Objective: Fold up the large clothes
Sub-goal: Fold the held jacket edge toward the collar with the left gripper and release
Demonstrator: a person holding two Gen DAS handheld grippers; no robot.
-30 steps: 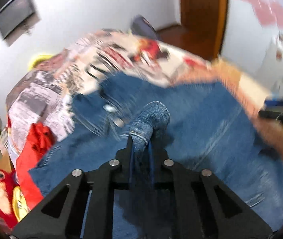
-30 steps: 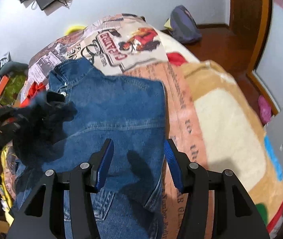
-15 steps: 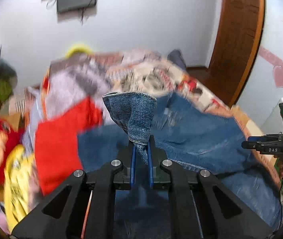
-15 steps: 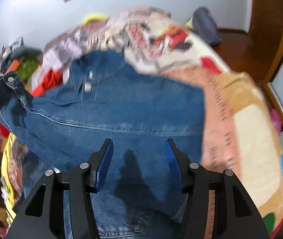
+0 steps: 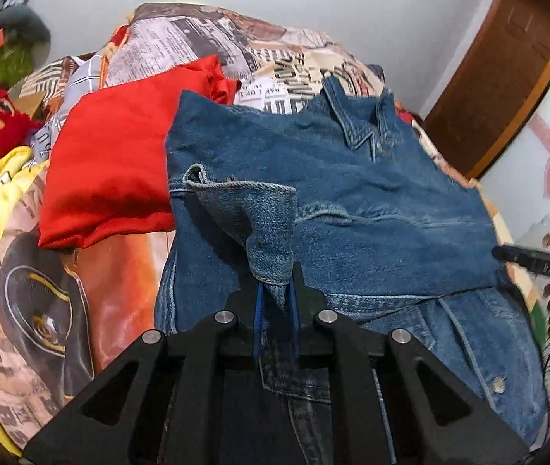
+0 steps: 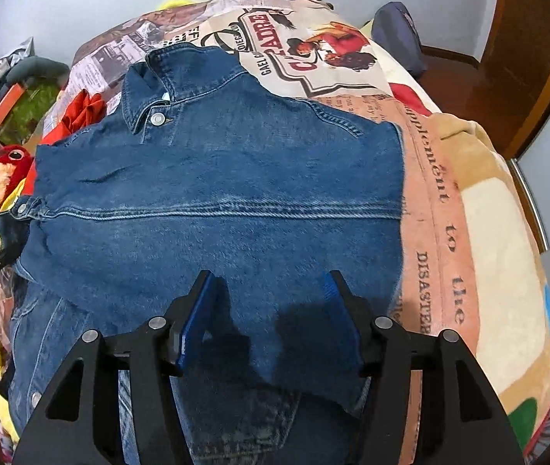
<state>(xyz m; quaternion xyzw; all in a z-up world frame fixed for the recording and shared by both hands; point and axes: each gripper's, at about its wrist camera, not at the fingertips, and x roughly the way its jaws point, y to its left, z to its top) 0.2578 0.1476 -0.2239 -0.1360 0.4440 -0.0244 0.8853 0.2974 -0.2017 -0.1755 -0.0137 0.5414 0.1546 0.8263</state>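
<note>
The left gripper (image 5: 275,302) clamps the denim jacket's (image 6: 217,201) cuff (image 5: 251,224), its sleeve running leftward from the collar (image 5: 364,128); the right gripper (image 6: 267,310), its widening jaws apart and empty, hovers over the hem on the bed (image 6: 499,263).

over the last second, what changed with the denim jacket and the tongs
The left tongs, shut on the blue denim jacket's cuff, carried the sleeve from over the body out to the red-shirt side. The right tongs have just been opening, with nothing between them. The blue denim jacket stayed on the bed.
</note>
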